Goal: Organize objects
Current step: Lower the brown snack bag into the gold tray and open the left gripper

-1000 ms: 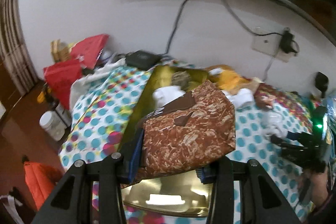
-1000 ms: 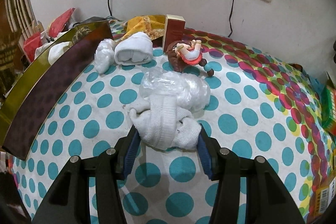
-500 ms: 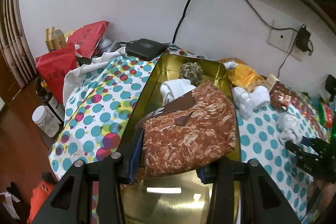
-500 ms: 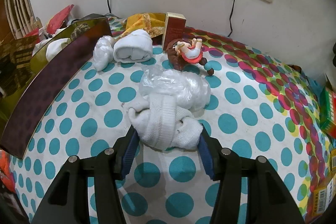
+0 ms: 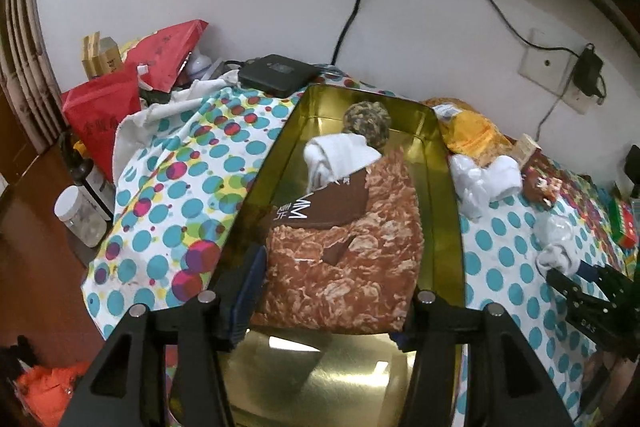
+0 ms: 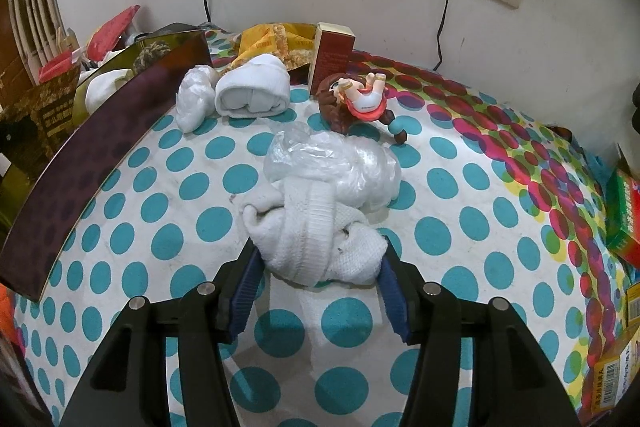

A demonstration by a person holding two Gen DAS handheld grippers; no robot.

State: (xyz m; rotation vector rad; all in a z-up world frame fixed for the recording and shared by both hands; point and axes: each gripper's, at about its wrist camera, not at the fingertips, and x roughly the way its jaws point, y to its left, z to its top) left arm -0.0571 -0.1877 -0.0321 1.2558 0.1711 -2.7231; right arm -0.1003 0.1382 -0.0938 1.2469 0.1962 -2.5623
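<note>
Here the left gripper (image 5: pixel 332 291) is just opening its jaws, leaving the brown patterned cloth (image 5: pixel 344 251) resting loose in the gold tin (image 5: pixel 448 187); withdrawing carelessly risks snagging it; the right gripper (image 6: pixel 318 279) is clamping the knotted white sock (image 6: pixel 316 239) on the dotted tablecloth (image 6: pixel 160 195), possibly dragging the plastic bag (image 6: pixel 336 163) along.

left tongs (image 5: pixel 328 291): angled down, jaws just opening | right tongs (image 6: pixel 318 269): angled down, clamped

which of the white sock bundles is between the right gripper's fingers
The loose, knotted white sock bundle in front of the crumpled clear plastic bag. The neatly rolled white socks lie farther back by the wall, and another white roll sits inside the gold tin.
</note>
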